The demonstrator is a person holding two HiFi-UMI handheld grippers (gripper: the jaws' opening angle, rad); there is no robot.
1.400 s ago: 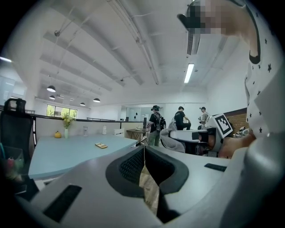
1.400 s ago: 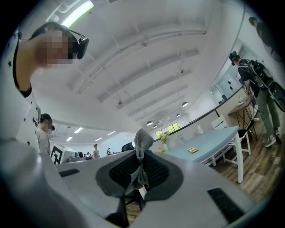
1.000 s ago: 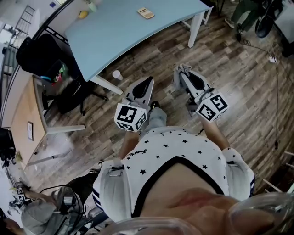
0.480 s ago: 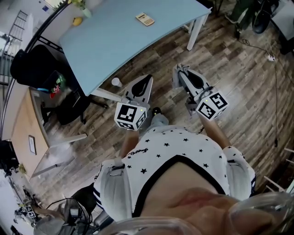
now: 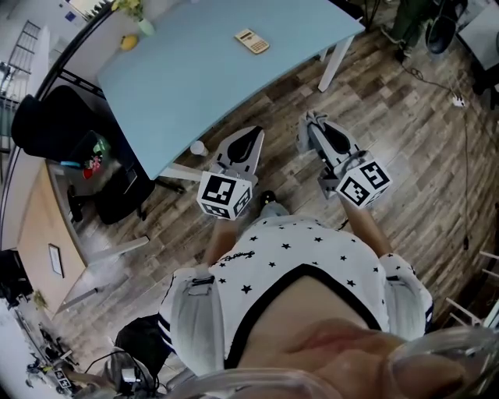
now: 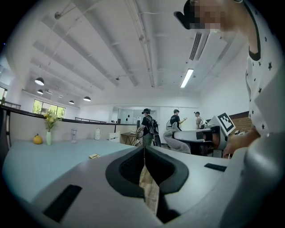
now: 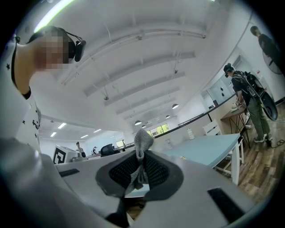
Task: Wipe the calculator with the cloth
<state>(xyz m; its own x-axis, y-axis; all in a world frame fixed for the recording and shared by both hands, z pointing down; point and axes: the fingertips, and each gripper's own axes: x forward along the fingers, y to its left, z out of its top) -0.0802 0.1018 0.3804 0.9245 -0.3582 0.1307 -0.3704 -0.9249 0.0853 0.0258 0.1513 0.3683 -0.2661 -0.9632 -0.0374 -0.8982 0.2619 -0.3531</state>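
Observation:
The calculator (image 5: 252, 41) is small and tan and lies on the light blue table (image 5: 179, 78), far ahead of both grippers. In the left gripper view the calculator (image 6: 94, 156) shows as a small flat thing on the table top. My left gripper (image 5: 245, 143) is held over the wooden floor with its jaws shut and nothing between them (image 6: 144, 151). My right gripper (image 5: 312, 125) is shut on a grey cloth (image 7: 142, 140), which sticks out above the jaw tips. Both grippers are well short of the table.
A yellow object (image 5: 129, 41) and a vase of flowers (image 5: 143, 22) stand at the table's far left. On the floor by the table leg sits a white cup (image 5: 199, 147). A black chair (image 5: 54, 125) stands left. Several people (image 6: 147, 127) are across the room.
The table and calculator have slid lower in the head view, so they are nearer. Both grippers keep the same pose, with the right one still shut on the cloth.

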